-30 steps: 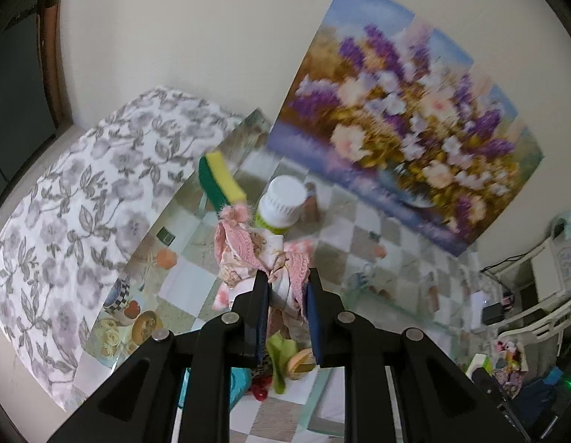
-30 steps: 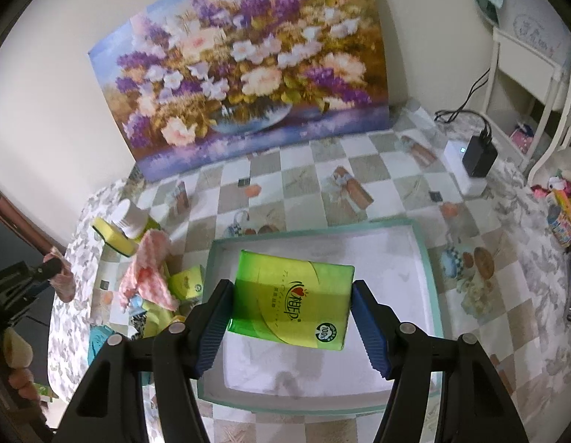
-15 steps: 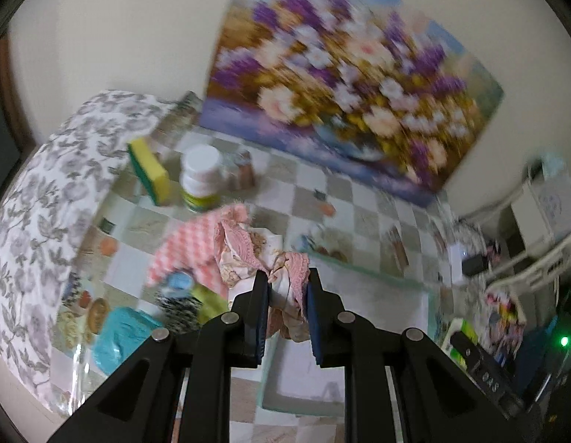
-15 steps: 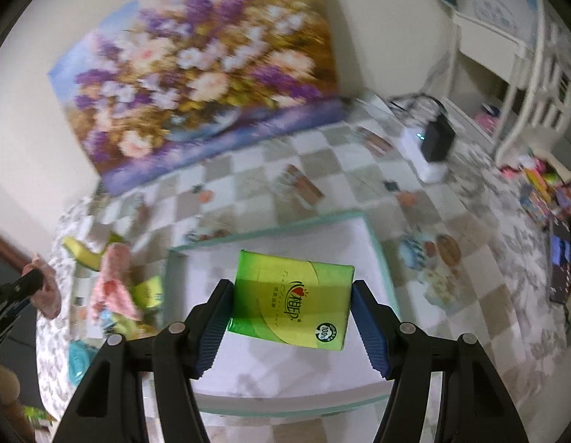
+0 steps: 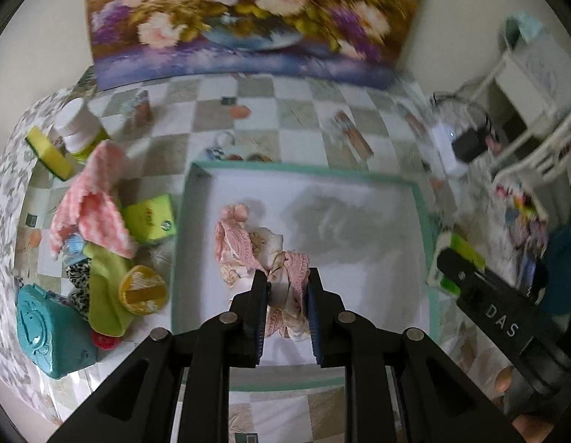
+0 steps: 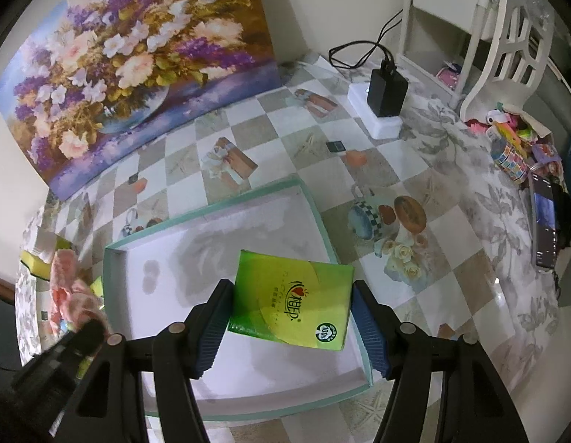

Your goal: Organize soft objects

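My left gripper (image 5: 285,288) is shut on a pink and cream lace cloth (image 5: 244,251) and holds it over the white tray with a teal rim (image 5: 359,229). My right gripper (image 6: 291,313) is shut on a green tissue pack (image 6: 291,299) over the right part of the same tray (image 6: 226,254). The right gripper also shows at the tray's right edge in the left wrist view (image 5: 458,265). Left of the tray lie a pink checked cloth (image 5: 89,199), a second green tissue pack (image 5: 150,216) and a lime cloth (image 5: 108,288).
A teal case (image 5: 49,336), a yellow round lid (image 5: 141,288), a sponge (image 5: 49,153) and a white-capped jar (image 5: 76,125) crowd the table's left side. A flower painting (image 6: 126,55) leans on the back wall. A charger (image 6: 385,92) and a white chair (image 6: 506,37) stand at the right.
My left gripper has swung right with the lace cloth, from over the pile to over the tray. My right gripper has shifted right with the tissue pack, toward the tray's right edge.
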Demonstrator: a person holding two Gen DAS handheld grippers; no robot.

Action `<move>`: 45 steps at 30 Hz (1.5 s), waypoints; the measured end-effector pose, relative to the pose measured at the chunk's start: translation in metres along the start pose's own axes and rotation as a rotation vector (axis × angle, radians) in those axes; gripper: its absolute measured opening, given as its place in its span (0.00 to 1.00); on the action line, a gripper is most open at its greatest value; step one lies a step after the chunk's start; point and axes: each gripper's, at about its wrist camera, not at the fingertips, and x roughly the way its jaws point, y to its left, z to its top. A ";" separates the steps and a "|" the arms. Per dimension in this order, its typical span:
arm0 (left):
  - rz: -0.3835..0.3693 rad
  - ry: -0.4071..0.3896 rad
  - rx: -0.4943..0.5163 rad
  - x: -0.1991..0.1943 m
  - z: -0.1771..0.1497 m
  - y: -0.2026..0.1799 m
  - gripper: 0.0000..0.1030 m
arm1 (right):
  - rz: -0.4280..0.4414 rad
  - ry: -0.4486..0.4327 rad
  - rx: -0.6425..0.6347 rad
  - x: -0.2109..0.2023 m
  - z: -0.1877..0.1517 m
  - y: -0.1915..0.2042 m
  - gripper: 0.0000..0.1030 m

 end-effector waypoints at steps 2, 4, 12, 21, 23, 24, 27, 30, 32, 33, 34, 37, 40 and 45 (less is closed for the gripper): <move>0.011 0.023 0.017 0.010 -0.002 -0.006 0.20 | 0.002 0.021 -0.013 0.009 -0.003 0.003 0.66; 0.021 0.047 0.017 0.018 -0.004 -0.006 0.20 | 0.004 0.066 -0.017 0.023 -0.007 0.006 0.66; 0.041 0.106 -0.030 0.040 -0.006 0.006 0.58 | -0.021 0.135 -0.041 0.042 -0.013 0.011 0.67; 0.046 0.035 -0.081 0.020 0.003 0.024 0.75 | -0.060 0.088 -0.056 0.026 -0.007 0.013 0.80; 0.055 0.011 -0.103 0.014 0.006 0.032 0.81 | -0.067 0.073 -0.064 0.021 -0.006 0.015 0.82; 0.061 0.001 -0.114 0.012 0.008 0.037 0.82 | -0.070 0.067 -0.068 0.019 -0.006 0.016 0.82; 0.075 -0.026 -0.163 0.003 0.012 0.058 0.82 | -0.080 0.049 -0.081 0.013 -0.005 0.021 0.83; 0.116 -0.056 -0.230 -0.005 0.014 0.087 0.82 | -0.077 0.043 -0.092 0.011 -0.007 0.029 0.89; 0.156 -0.074 -0.282 -0.010 0.014 0.112 0.82 | -0.057 0.044 -0.114 0.011 -0.009 0.039 0.89; 0.178 -0.082 -0.312 -0.013 0.013 0.125 0.82 | -0.046 0.046 -0.123 0.011 -0.010 0.044 0.89; 0.194 -0.088 -0.335 -0.015 0.012 0.135 0.82 | -0.033 0.049 -0.138 0.011 -0.012 0.052 0.89; 0.243 -0.106 -0.415 -0.022 0.006 0.169 0.82 | -0.027 0.042 -0.190 0.009 -0.017 0.072 0.89; 0.281 -0.114 -0.482 -0.028 0.000 0.199 0.82 | -0.020 0.024 -0.241 0.005 -0.024 0.092 0.89; 0.292 -0.106 -0.570 -0.032 -0.010 0.236 0.82 | 0.016 0.017 -0.306 0.000 -0.036 0.119 0.89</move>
